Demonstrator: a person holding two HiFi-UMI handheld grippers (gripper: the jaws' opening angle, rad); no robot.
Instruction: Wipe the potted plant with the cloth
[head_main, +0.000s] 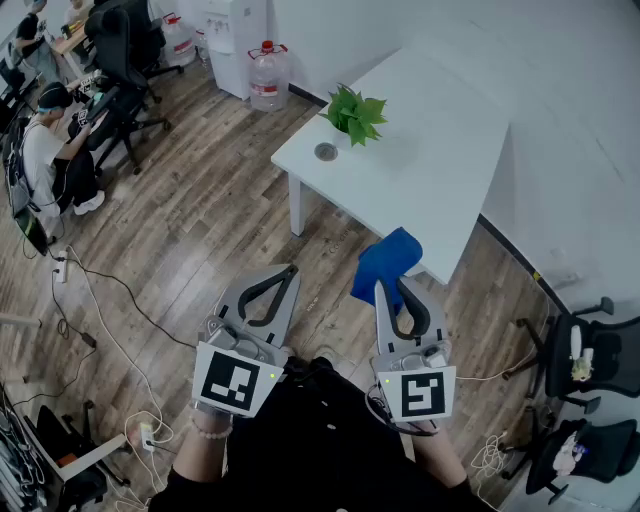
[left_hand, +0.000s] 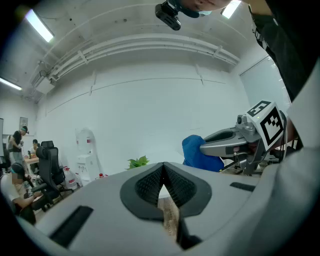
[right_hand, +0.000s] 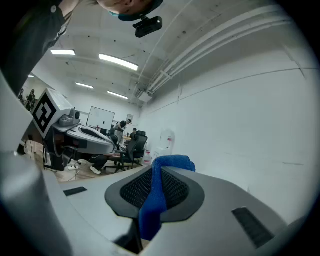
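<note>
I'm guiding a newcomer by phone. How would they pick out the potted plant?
Find the white table ahead. Near its left corner stands the potted plant, beside a small grey disc. It is the only green, leafy thing there.

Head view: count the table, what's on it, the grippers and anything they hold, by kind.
table: 1
potted plant: 1
small round grey object: 1
blue cloth: 1
grippers: 2, the left gripper shut and empty, the right gripper holding the cloth
Total: 6
</note>
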